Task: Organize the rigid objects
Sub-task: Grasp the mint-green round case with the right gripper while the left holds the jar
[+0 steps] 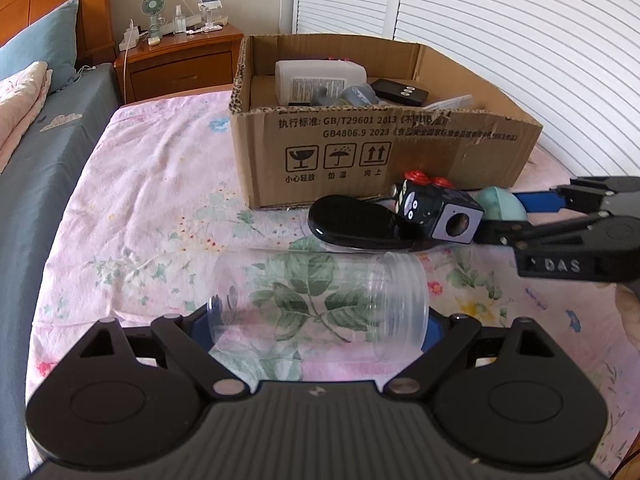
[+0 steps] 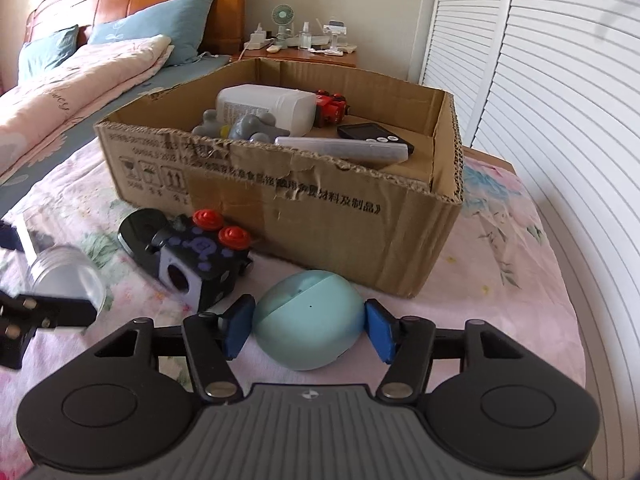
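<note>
While the right gripper [image 2: 308,330] sits at lower centre of the right wrist view, its blue pads [image 2: 239,326] press both sides of a pale teal egg-shaped plastic case [image 2: 306,320] resting on the pink floral bedsheet [image 2: 500,312] — clamped on it. Left gripper [image 1: 318,330], bottom centre of the left wrist view, has a clear ribbed plastic jar [image 1: 320,308] lying on its side between its spread fingers; whether the pads touch the jar I cannot tell. Just above the jar: a glossy black oval case [image 1: 352,222] and a black cube toy with red buttons [image 1: 436,210], touching each other. Behind them, upper centre — an open brown cardboard box [image 1: 400,152] holding a white plastic bottle [image 2: 268,106], grey figure [image 2: 248,126], red toy [image 2: 330,106] and black remote [image 2: 374,136].
</note>
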A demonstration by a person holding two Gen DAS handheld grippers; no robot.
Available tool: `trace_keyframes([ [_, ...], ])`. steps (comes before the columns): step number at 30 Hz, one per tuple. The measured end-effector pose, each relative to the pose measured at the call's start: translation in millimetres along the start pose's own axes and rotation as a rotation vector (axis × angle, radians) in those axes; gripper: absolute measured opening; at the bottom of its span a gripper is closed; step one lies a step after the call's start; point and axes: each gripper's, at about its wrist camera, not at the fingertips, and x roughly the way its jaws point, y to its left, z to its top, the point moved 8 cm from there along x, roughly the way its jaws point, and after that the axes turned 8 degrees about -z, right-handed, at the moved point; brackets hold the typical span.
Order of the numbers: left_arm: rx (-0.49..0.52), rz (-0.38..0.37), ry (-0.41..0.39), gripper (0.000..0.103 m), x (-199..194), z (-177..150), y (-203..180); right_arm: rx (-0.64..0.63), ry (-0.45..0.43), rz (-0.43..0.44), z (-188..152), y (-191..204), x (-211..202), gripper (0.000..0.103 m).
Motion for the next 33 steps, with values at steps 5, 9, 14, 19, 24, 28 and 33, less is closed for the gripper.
trace_keyframes([
  [5, 0.002, -0.004, 0.002, 0.091, -1, -1, 0, -0.001, 0.023, -0.002, -18, -11, -16, 0.066],
  [9, 0.002, -0.003, 0.002, 0.091, -1, -1, 0, 0.019, 0.035, -0.05, -30, -24, -27, 0.069],
  [14, 0.007, -0.001, 0.003, 0.091, -1, -2, 0, 0.07, 0.038, -0.072, -36, -33, -31, 0.069],
  [19, 0.006, 0.003, 0.008, 0.091, 0, -3, 0, 0.041, 0.012, -0.059, -26, -20, -23, 0.068],
  [24, 0.003, 0.005, 0.008, 0.091, 1, -1, 0, 0.054, 0.011, -0.036, -16, -21, -12, 0.068],
  [28, 0.009, 0.007, 0.003, 0.091, 1, 3, -1, 0.056, 0.008, -0.027, -16, -21, -12, 0.066],
  [33, 0.029, 0.004, 0.0, 0.091, -1, 7, -1, 0.041, 0.018, -0.016, -14, -20, -11, 0.061],
])
